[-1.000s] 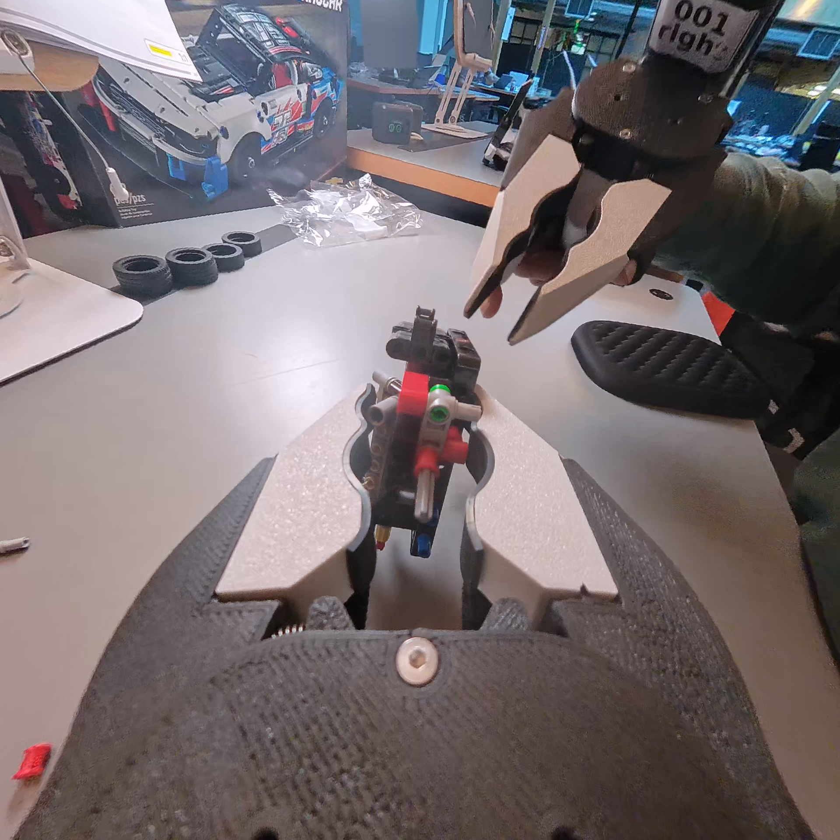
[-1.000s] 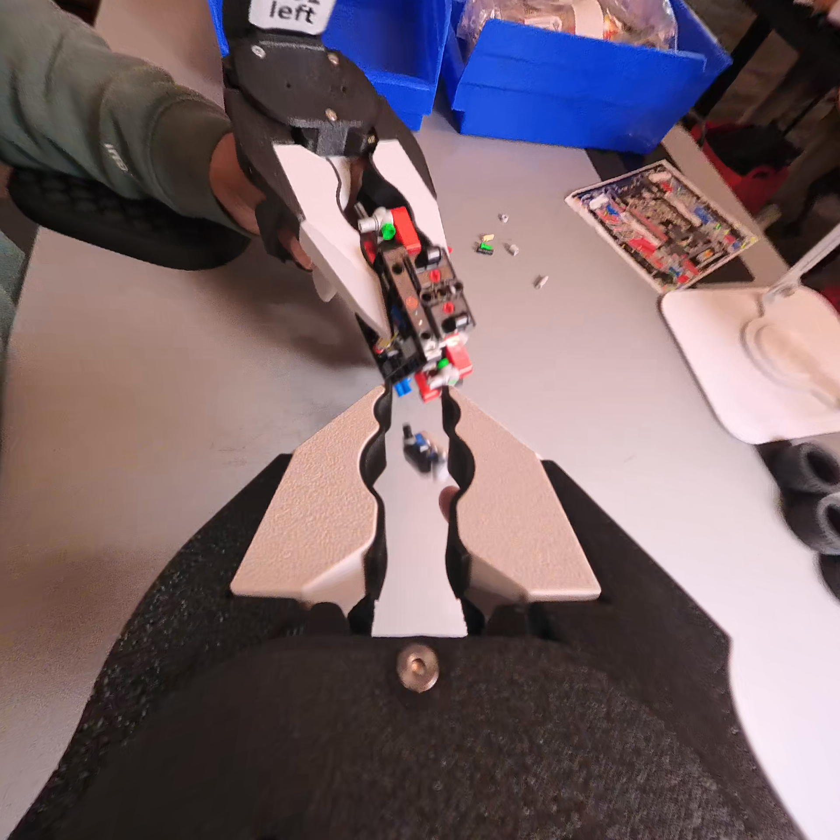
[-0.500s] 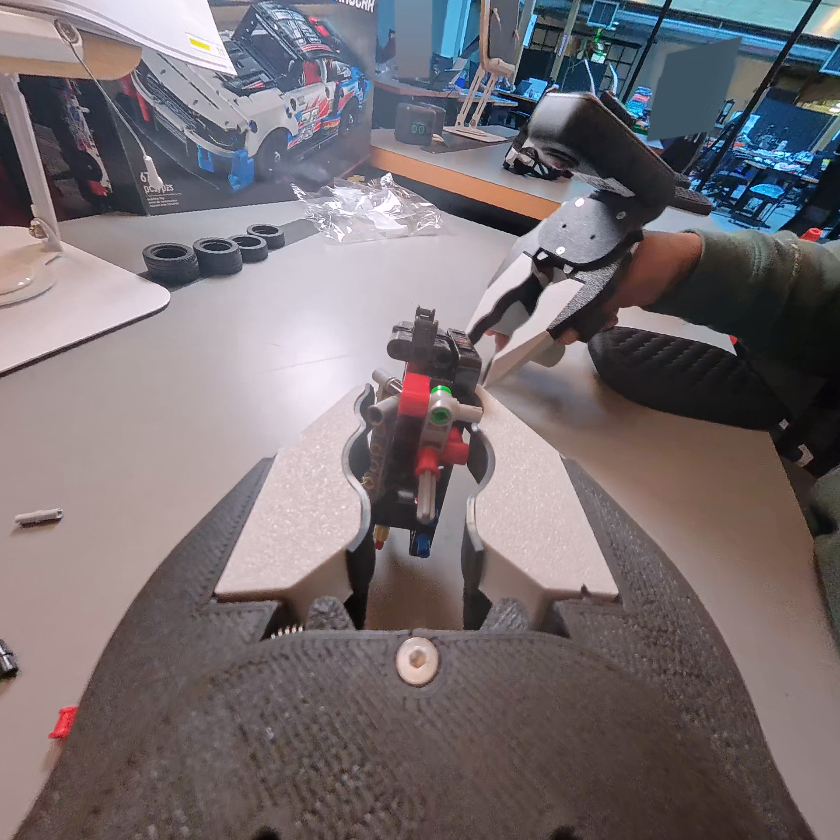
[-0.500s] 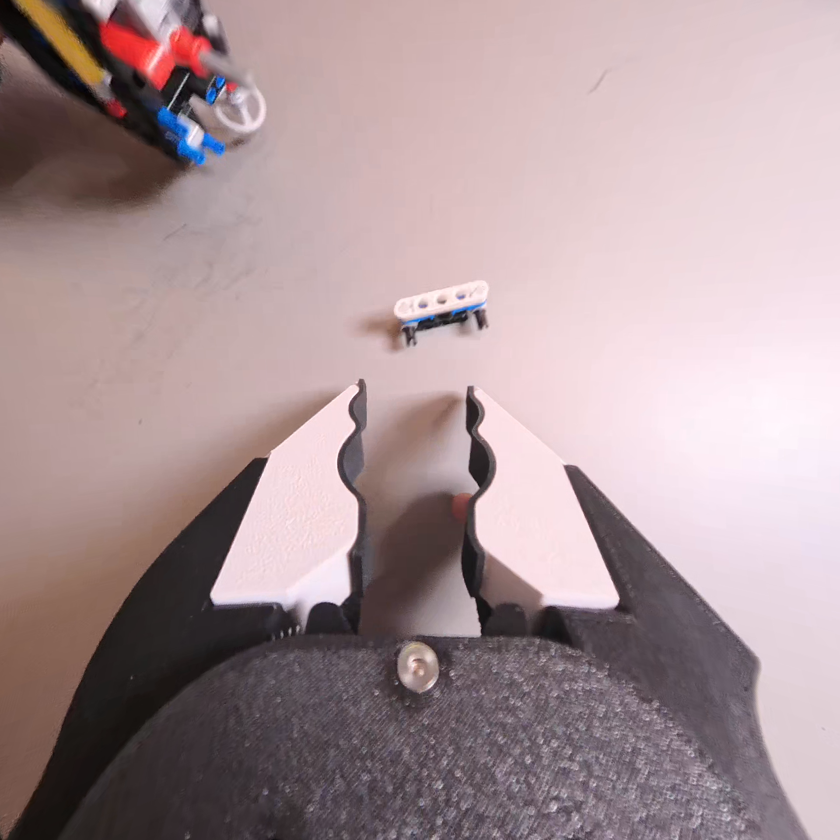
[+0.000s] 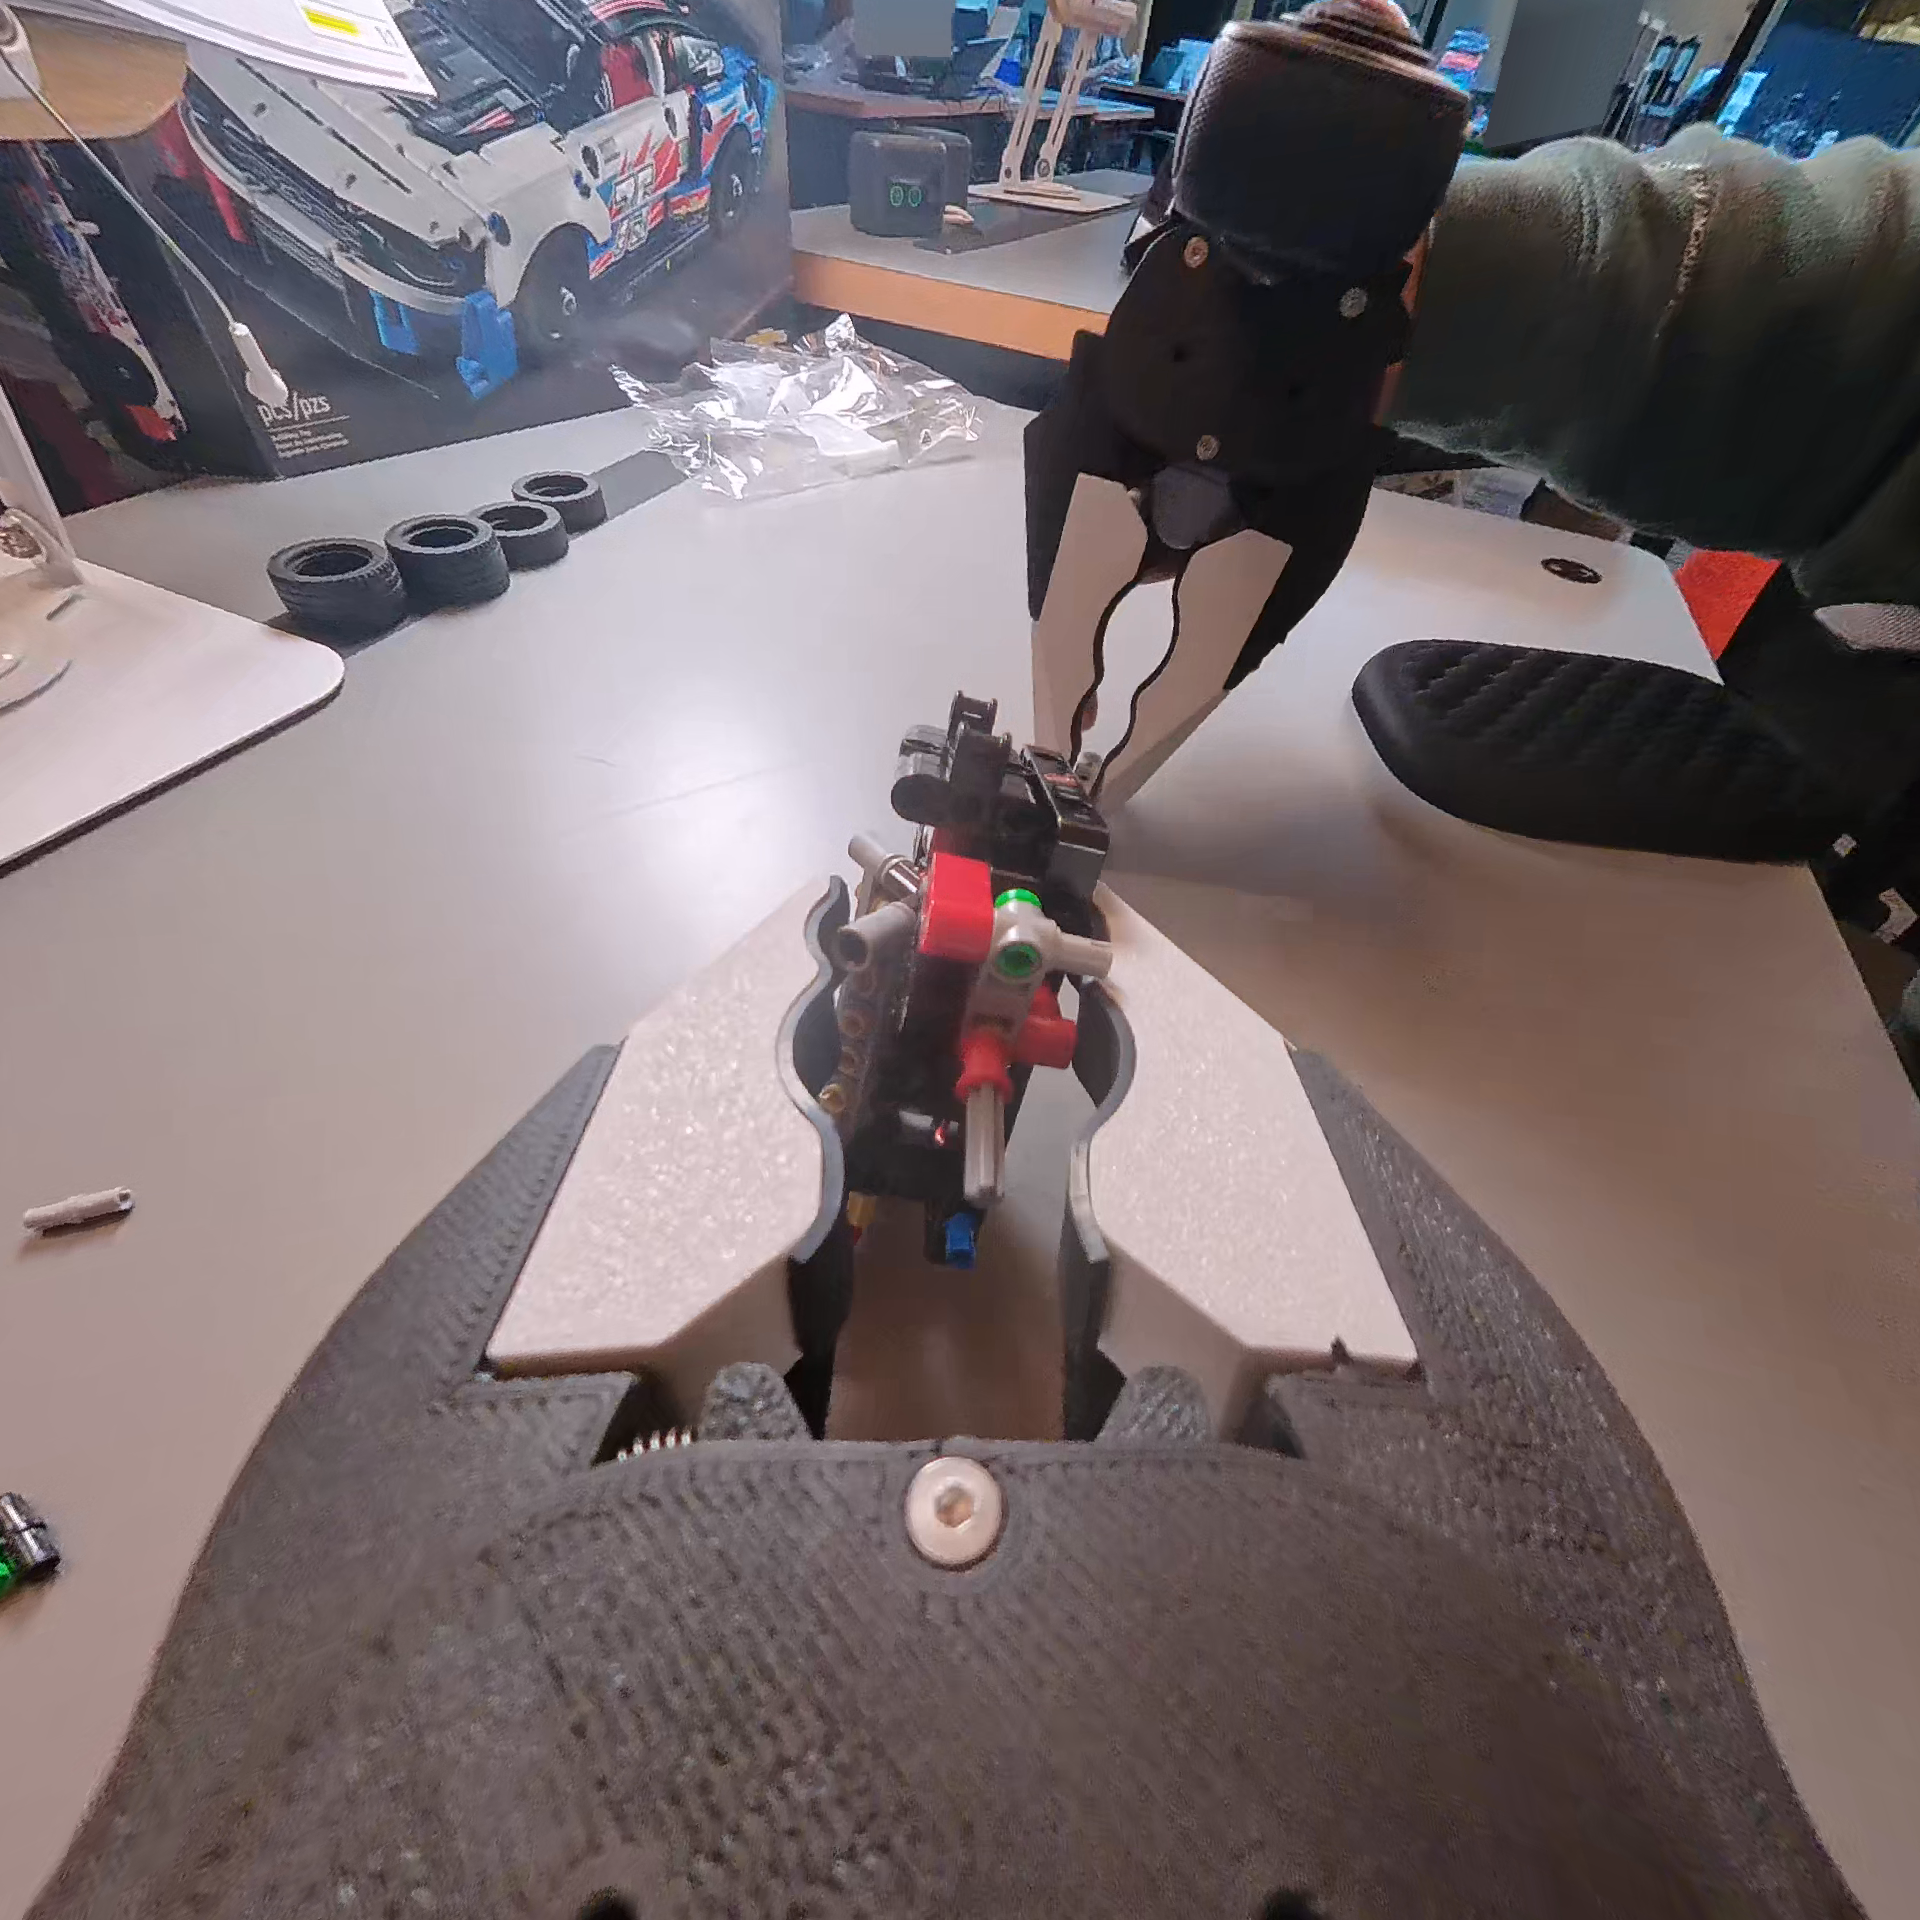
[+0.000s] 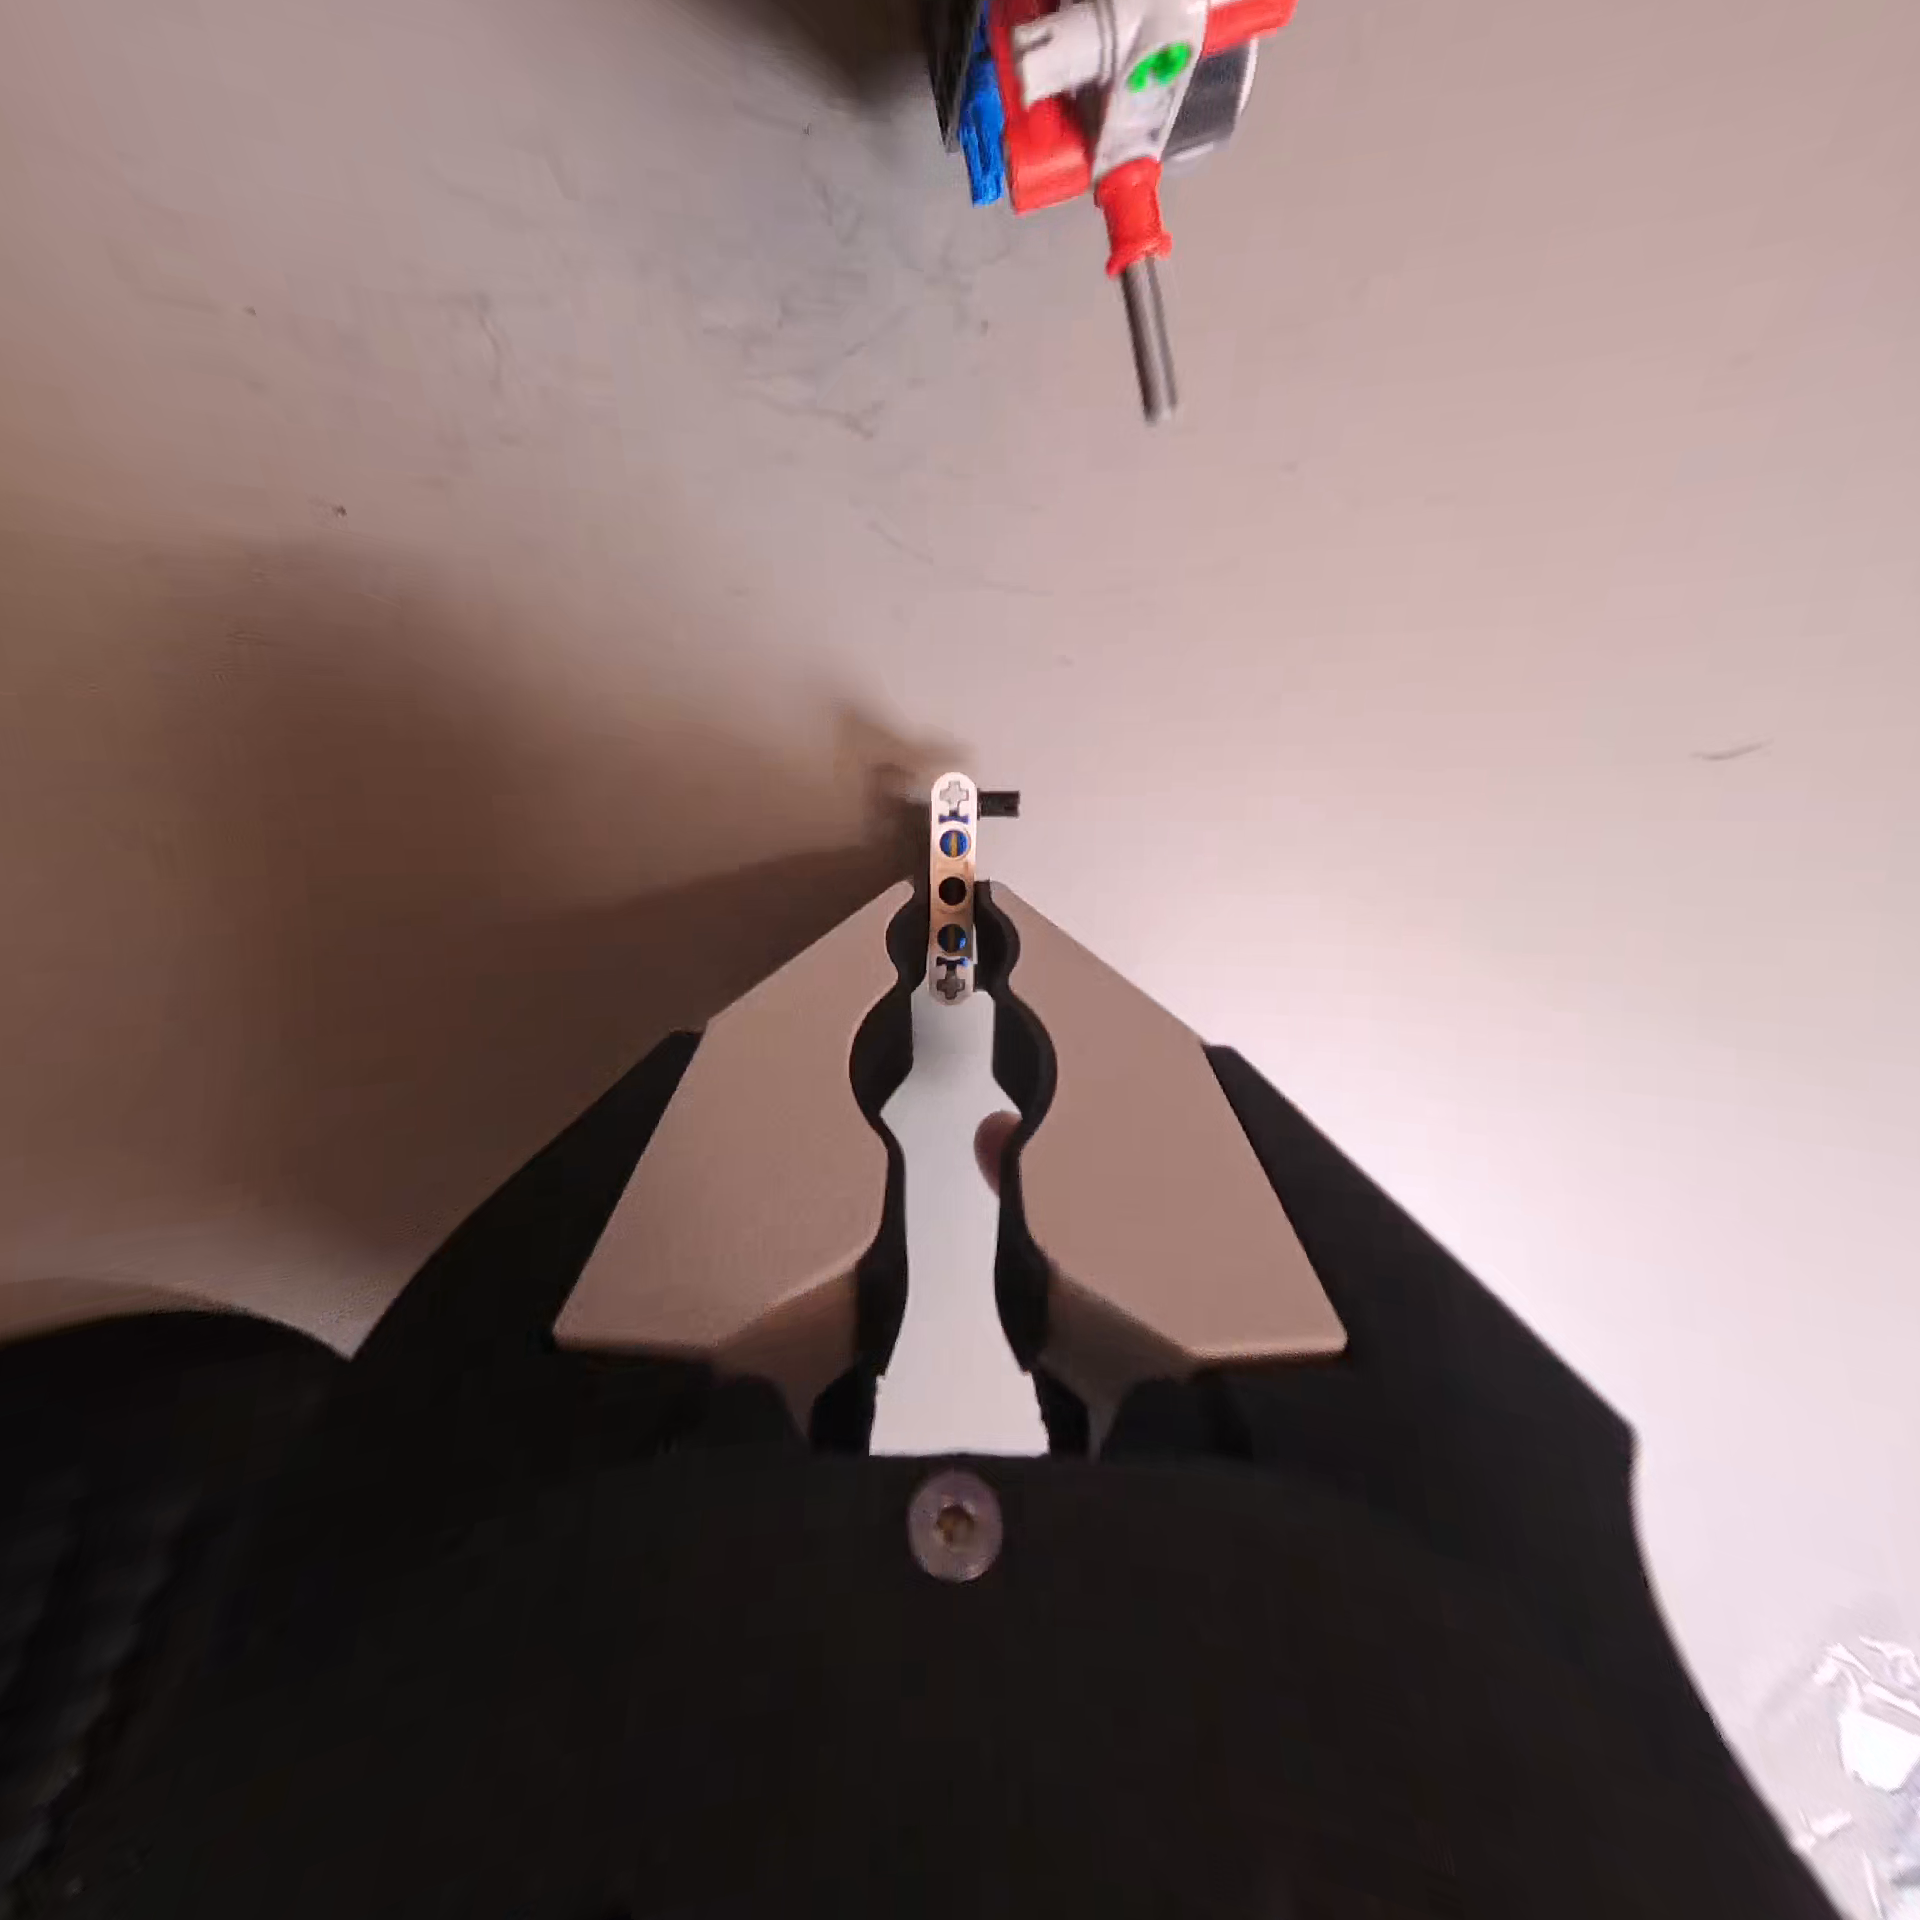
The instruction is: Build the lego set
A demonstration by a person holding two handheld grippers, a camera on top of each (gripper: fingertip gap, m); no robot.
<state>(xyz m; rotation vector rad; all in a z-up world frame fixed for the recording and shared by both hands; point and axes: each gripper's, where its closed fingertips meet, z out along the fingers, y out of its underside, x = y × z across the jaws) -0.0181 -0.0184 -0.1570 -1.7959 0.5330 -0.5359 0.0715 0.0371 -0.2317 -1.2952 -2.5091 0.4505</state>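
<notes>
My left gripper [image 5: 971,935] is shut on a partly built lego assembly [image 5: 966,997] of black, red and grey parts and holds it above the grey table [image 5: 520,935]. The assembly's red and grey end also shows at the top of the right wrist view [image 6: 1112,104]. My right gripper [image 6: 951,904] is shut on a small white beam [image 6: 953,831] with blue and black pins, gripping its near half. In the left wrist view the right gripper [image 5: 1091,758] points down at the table just behind the assembly. I cannot tell whether the beam is off the table.
Several black tyres [image 5: 436,540] lie in a row at the back left, before the set's box [image 5: 416,229]. A crumpled plastic bag [image 5: 800,416], a white lamp base [image 5: 135,707], a black pad [image 5: 1590,748] and loose small pieces [image 5: 78,1210] are around. There is about 12 centimeters between the tips of the two grippers.
My right gripper has swung down over the white beam, turned, and shut on it. My left gripper has kept its hold on the assembly and barely moved.
</notes>
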